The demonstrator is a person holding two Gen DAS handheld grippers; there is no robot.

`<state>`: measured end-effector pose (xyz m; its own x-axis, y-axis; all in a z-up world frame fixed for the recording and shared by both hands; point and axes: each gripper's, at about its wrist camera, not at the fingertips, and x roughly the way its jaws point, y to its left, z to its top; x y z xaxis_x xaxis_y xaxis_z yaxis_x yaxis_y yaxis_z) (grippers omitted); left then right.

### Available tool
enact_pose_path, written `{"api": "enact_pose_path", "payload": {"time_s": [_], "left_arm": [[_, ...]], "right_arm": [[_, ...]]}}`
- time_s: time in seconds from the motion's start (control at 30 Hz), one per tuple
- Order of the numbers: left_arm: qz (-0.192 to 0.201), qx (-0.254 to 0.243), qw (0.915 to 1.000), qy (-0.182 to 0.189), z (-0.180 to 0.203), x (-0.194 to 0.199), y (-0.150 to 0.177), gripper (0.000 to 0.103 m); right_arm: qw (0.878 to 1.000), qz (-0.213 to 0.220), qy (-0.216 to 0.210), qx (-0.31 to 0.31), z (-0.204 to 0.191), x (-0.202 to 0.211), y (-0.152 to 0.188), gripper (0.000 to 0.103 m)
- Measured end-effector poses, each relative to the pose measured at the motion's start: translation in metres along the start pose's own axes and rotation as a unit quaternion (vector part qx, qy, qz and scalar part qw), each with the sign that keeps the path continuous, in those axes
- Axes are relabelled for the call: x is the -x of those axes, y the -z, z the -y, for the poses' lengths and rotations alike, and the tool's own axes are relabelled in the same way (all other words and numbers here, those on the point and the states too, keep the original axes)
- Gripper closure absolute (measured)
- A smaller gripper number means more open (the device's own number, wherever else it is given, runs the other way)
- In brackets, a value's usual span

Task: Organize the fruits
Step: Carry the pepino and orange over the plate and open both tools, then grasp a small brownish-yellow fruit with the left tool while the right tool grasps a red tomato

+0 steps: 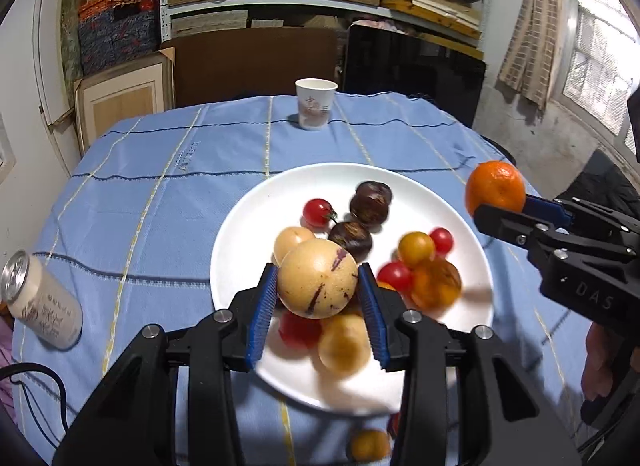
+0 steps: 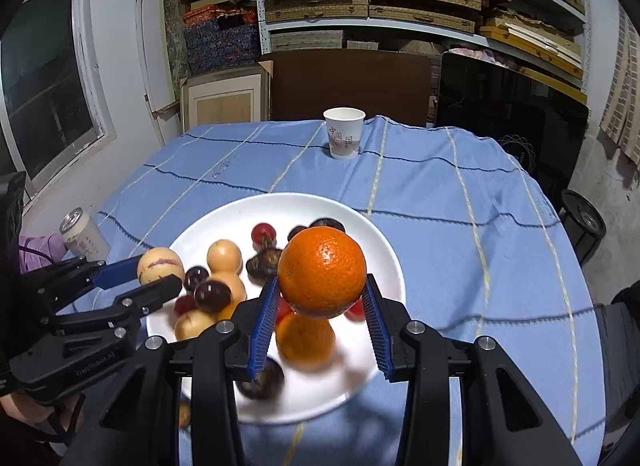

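1. Roughly mid-task by my read: no sorting container shows, so where the fruit is headed I can't tell. The round bench under a light-blue cloth with pale-yellow stripes [image 1: 160, 193] carries everything.
2. One wide white round ceramic plate [image 1: 256, 209] sits mid-bench with most of the fruit heaped on it, touching and unsorted. That's the bulk of what's left.
3. Left tool [image 1: 318, 286]: blue ribbed pads narrowed and clamped on one large pale-yellow round melon-like fruit with purple streaks [image 1: 318, 280], held in the air above the plate's near half.
4. Right tool [image 2: 322, 300]: pads likewise pinched on one bright orange round mandarin [image 2: 322, 272], lifted clear above the plate. Both picks look made; both drop-offs are still pending.
5. On the plate, left wrist view, motion blur so counts are approximate:
   - two smaller pale-yellow fruits, one behind the held one [image 1: 292, 240], one below it [image 1: 344, 346]
   - one orange mandarin on the right side [image 1: 436, 284]
   - two dark brown glossy chestnut-like fruits [image 1: 371, 201]
   - about four red cherry tomatoes [image 1: 318, 211], one half hidden under the held fruit
   - one yellow cherry tomato [image 1: 416, 248]
6. Off the plate: one small yellow-orange fruit [image 1: 368, 444] on the cloth at the near edge, with something red beside it, too hidden to name.
7. Non-fruit: one white paper cup with red print [image 1: 316, 103] at the far edge, one white drink can [image 1: 42, 302] tilted at the left.
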<state>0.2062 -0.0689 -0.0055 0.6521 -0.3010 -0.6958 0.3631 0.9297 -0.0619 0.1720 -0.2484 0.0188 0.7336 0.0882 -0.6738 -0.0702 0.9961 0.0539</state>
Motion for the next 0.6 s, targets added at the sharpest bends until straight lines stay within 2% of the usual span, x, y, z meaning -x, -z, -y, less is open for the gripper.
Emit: {"api": "enact_pose_path", "payload": {"time_s": [0.03,0.1,0.13,0.17,0.27,0.4,0.6], "left_arm": [[0.0,-0.001,1.0,-0.003,0.0,-0.003,-0.003,0.059],[0.008,0.001,0.9999,-0.012,0.0,-0.004,-0.007,0.034],[0.02,0.004,0.9997,-0.016,-0.001,0.0,-0.008,0.03],[0.032,0.006,0.9993,-0.017,-0.003,0.006,-0.008,0.025],[0.041,-0.001,0.9989,-0.021,-0.002,0.018,0.0,0.025],[0.032,-0.025,0.9991,-0.012,0.004,0.034,0.026,0.024],[-0.012,-0.102,0.9947,-0.006,0.029,0.043,0.096,0.024]], "right_arm": [[1.0,-0.002,-0.007,0.0,-0.001,-0.005,-0.003,0.059],[1.0,0.003,-0.008,0.0,-0.003,-0.011,-0.008,0.055],[1.0,0.008,-0.005,-0.001,-0.002,-0.01,-0.009,0.047],[1.0,0.016,-0.004,-0.002,-0.003,-0.006,-0.008,0.045],[1.0,0.02,-0.005,0.003,-0.004,0.001,-0.002,0.045],[1.0,0.019,-0.012,-0.004,0.001,0.026,0.027,0.045],[1.0,0.0,-0.015,-0.016,0.003,0.049,0.089,0.045]]}}
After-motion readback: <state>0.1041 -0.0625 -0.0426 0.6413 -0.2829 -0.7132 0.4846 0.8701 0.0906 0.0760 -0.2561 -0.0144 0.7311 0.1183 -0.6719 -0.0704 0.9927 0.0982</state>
